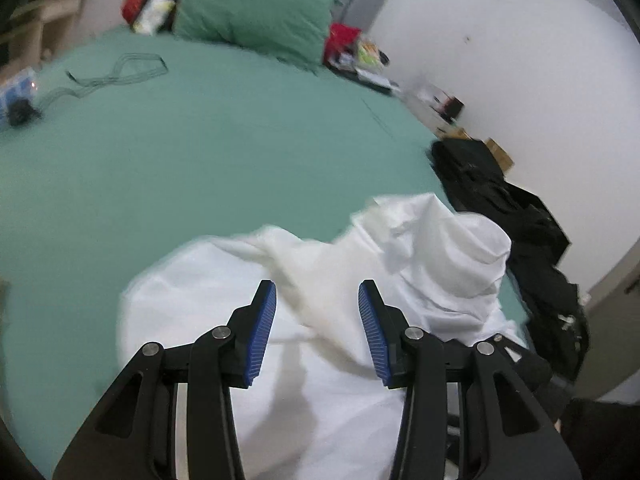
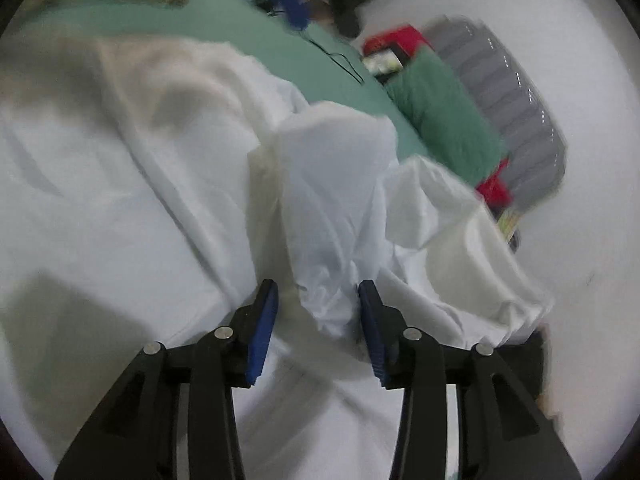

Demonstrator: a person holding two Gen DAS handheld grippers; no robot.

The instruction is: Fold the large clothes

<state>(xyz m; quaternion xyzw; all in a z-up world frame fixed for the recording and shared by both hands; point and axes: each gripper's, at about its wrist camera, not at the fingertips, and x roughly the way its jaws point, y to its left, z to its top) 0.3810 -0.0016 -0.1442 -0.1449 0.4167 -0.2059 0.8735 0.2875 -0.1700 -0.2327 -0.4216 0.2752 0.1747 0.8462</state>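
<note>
Closest to us at the bottom of the left wrist view, our left gripper point(image 1: 317, 292) has its blue pads spread wide, nothing between them, hanging over the white garment point(image 1: 224, 280) bunched in the lower middle of the frame. On the right wrist view, our right gripper point(image 2: 318, 292) is spread too, with a rumpled fold of that garment point(image 2: 332, 208) sitting between the pads, not pinched. Further back we see the green bed sheet point(image 1: 180, 140), then a green pillow point(image 1: 256, 12) at the top.

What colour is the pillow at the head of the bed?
Green, matching the bed sheet; the pillow shows best in the left wrist view.
</note>
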